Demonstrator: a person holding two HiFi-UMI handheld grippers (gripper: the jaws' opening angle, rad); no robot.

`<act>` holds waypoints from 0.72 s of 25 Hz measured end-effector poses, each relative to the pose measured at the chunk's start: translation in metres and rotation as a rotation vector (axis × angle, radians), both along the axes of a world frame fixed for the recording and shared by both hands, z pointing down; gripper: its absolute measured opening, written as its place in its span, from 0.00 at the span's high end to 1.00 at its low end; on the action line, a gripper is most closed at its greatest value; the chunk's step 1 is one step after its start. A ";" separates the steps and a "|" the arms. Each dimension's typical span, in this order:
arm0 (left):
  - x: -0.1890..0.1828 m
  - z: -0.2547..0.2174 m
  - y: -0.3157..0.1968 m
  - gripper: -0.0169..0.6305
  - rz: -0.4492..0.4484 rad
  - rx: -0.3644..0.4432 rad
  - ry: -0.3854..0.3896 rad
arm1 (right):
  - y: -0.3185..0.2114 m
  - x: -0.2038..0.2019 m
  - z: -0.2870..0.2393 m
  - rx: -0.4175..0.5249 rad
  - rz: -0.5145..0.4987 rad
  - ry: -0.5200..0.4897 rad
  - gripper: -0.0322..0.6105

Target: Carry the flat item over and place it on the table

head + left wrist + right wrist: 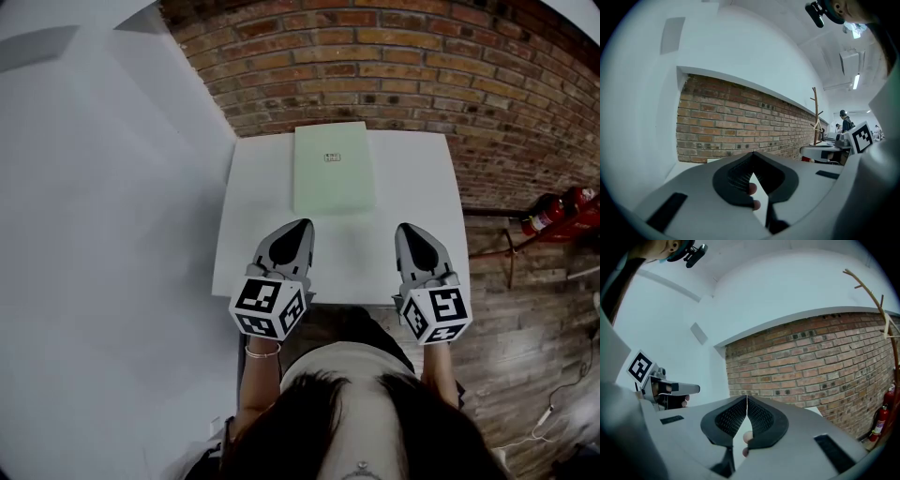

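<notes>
A pale green flat item (333, 167) lies on the white table (422, 187), at its far side against the brick wall. My left gripper (304, 224) hovers over the table's near part, just short of the item's near left corner; its jaws are shut with nothing between them (753, 153). My right gripper (403, 228) is level with it, off the item's near right corner, also shut and empty (746, 397). Neither gripper touches the item. The gripper views look over the table at the wall, and the item does not show in them.
A brick wall (375, 56) backs the table, and a white wall (94, 234) runs along its left. A red fire extinguisher (553, 214) stands on the wooden floor to the right. A wooden coat stand (816, 117) and desks with a person (844, 119) are further off.
</notes>
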State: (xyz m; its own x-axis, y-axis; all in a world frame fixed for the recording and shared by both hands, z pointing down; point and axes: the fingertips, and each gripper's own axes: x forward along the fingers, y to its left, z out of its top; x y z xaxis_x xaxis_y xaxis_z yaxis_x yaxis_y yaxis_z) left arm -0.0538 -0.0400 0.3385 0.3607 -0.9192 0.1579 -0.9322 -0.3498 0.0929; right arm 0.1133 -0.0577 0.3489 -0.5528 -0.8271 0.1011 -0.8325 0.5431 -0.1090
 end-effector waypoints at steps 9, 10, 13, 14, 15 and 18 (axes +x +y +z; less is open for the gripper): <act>-0.013 -0.010 0.040 0.96 0.000 0.075 -0.011 | 0.046 -0.014 -0.013 0.057 0.033 0.011 0.89; -0.014 -0.011 0.045 0.96 0.003 0.082 -0.013 | 0.052 -0.015 -0.014 0.063 0.039 0.012 0.89; -0.017 -0.015 0.060 0.96 0.009 0.105 -0.018 | 0.070 -0.018 -0.018 0.079 0.052 0.016 0.89; -0.018 -0.017 0.065 0.96 0.010 0.113 -0.019 | 0.075 -0.018 -0.020 0.082 0.056 0.017 0.89; -0.019 -0.018 0.070 0.96 0.010 0.120 -0.018 | 0.080 -0.019 -0.021 0.086 0.060 0.019 0.88; -0.022 -0.020 0.085 0.96 0.014 0.144 -0.018 | 0.096 -0.023 -0.022 0.100 0.068 0.021 0.89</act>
